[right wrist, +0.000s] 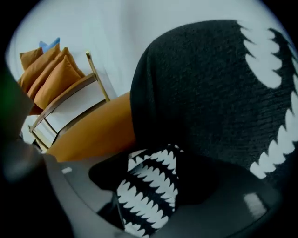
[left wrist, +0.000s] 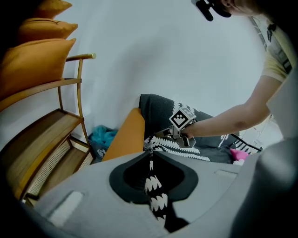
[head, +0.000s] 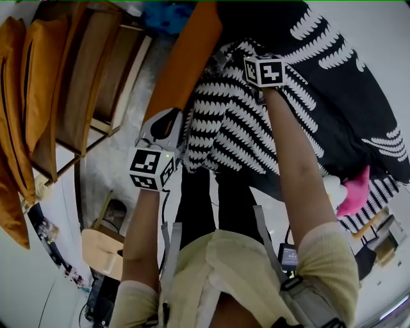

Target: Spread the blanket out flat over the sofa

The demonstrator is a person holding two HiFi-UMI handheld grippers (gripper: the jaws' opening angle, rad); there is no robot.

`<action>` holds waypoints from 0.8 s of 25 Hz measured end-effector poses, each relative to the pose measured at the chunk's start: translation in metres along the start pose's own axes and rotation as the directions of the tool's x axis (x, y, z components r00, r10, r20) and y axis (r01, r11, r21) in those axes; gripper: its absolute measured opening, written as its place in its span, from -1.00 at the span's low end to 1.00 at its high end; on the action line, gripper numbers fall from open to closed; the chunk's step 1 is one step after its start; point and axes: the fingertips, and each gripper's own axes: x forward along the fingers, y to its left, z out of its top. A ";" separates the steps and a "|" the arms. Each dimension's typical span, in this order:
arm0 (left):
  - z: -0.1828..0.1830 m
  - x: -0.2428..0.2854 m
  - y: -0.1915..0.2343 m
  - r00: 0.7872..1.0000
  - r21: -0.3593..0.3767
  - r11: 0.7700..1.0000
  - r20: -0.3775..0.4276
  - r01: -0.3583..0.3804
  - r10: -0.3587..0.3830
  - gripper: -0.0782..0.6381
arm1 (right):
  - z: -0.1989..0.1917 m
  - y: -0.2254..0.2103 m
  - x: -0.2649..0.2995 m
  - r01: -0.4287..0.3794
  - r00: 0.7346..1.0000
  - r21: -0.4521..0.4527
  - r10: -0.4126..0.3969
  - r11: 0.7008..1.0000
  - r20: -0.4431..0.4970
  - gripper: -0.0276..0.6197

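**1. Tongs.** L tongs (left wrist: 150, 151) are narrow and pinch a thin edge strip of the black knitted blanket with rows of white toothed leaf shapes (head: 237, 128). R tongs (right wrist: 156, 155) stand wide. A fat fold of the same blanket lies between the jaws, and I see no squeeze on it.

**2. Task item.** The blanket lies over the orange upholstered sofa (head: 182, 70). The far part, mostly black with sparse white rows, covers the sofa top. The densely striped part sits bunched between my two tongs, approx. above my legs. A bare orange strip of sofa shows along the blanket's L edge.

**3. Surroundings.**
- Wooden slatted rack with thin brass-coloured frame (head: 96, 70): just beside the sofa, L side.
- Orange fabric cushions (head: 29, 83): stacked on edge against the rack, far L.
- Teal crumpled cloth bundle (head: 168, 16): on the floor in the gap between rack and sofa.
- Bright pink soft item (head: 354, 192): at the blanket's R edge, touching it. Type n/k.
- Grey speckled floor (head: 109, 173): below L tongs.

**4. Obstructions.** My R forearm crosses over the striped part. The bunch itself hides the sofa under it.

**5. Print.** Square b/w code markers on the L cube (head: 152, 168) and R cube (head: 264, 70).
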 end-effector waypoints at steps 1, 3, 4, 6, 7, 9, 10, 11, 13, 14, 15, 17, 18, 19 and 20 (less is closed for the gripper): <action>-0.001 -0.001 0.001 1.000 -0.005 1.000 0.002 -0.001 0.001 -0.72 | 0.008 0.000 -0.004 0.016 0.998 -0.015 -0.015 1.000 0.060 0.00; -0.001 -0.003 0.003 1.000 -0.013 1.000 0.009 -0.007 0.008 -0.72 | 0.026 0.002 -0.017 0.040 0.984 -0.031 -0.034 0.999 0.176 -0.02; 0.000 -0.004 0.005 1.000 -0.017 1.000 0.014 -0.011 0.011 -0.72 | 0.031 0.005 -0.021 0.034 0.978 -0.030 -0.027 0.999 0.207 -0.02; 0.001 -0.006 0.006 1.000 -0.029 0.999 0.025 -0.015 0.016 -0.72 | 0.030 0.016 -0.028 -0.001 0.975 -0.029 0.008 1.000 0.220 -0.03; 0.002 -0.007 0.006 0.999 -0.036 0.999 0.029 -0.015 0.016 -0.72 | 0.028 0.021 -0.032 -0.021 0.975 -0.030 0.027 0.999 0.220 -0.03; 0.003 -0.008 0.006 0.999 -0.043 0.999 0.030 -0.011 0.013 -0.72 | 0.021 0.032 -0.043 -0.041 0.974 -0.040 0.049 0.998 0.223 -0.04; 0.003 -0.009 0.005 1.000 -0.041 0.999 0.027 -0.009 0.010 -0.72 | 0.017 0.036 -0.049 -0.042 0.973 -0.049 0.052 0.998 0.223 -0.09; 0.003 -0.011 0.004 1.000 -0.034 0.999 0.026 -0.008 0.009 -0.72 | 0.011 0.040 -0.056 -0.040 0.974 -0.055 0.051 0.998 0.222 -0.14; 0.002 -0.016 0.001 1.000 -0.012 1.000 0.026 -0.009 0.009 -0.72 | -0.002 0.047 -0.069 -0.038 0.973 -0.050 0.048 0.998 0.224 -0.17; 0.002 -0.018 0.000 1.000 -0.003 1.000 0.027 -0.009 0.009 -0.72 | -0.008 0.050 -0.076 -0.038 0.973 -0.037 0.046 0.999 0.227 -0.19; 0.001 -0.021 -0.002 1.000 0.004 1.000 0.029 -0.010 0.010 -0.72 | -0.015 0.052 -0.083 -0.039 0.972 -0.019 0.042 0.999 0.230 -0.21; -0.002 -0.028 -0.003 0.999 0.015 1.000 0.033 -0.011 0.011 -0.72 | -0.025 0.058 -0.096 -0.041 0.970 0.022 0.035 0.999 0.241 -0.24; -0.004 -0.031 -0.004 0.999 0.019 1.000 0.034 -0.013 0.012 -0.72 | -0.030 0.061 -0.103 -0.042 0.968 0.040 0.031 0.998 0.248 -0.26; -0.008 -0.034 -0.005 0.999 0.022 1.000 0.034 -0.014 0.013 -0.72 | -0.035 0.065 -0.109 -0.042 0.967 0.057 0.027 0.997 0.254 -0.27; -0.013 -0.037 -0.005 0.999 0.023 1.000 0.032 -0.015 0.014 -0.72 | -0.040 0.069 -0.116 -0.042 0.966 0.070 0.022 0.997 0.258 -0.27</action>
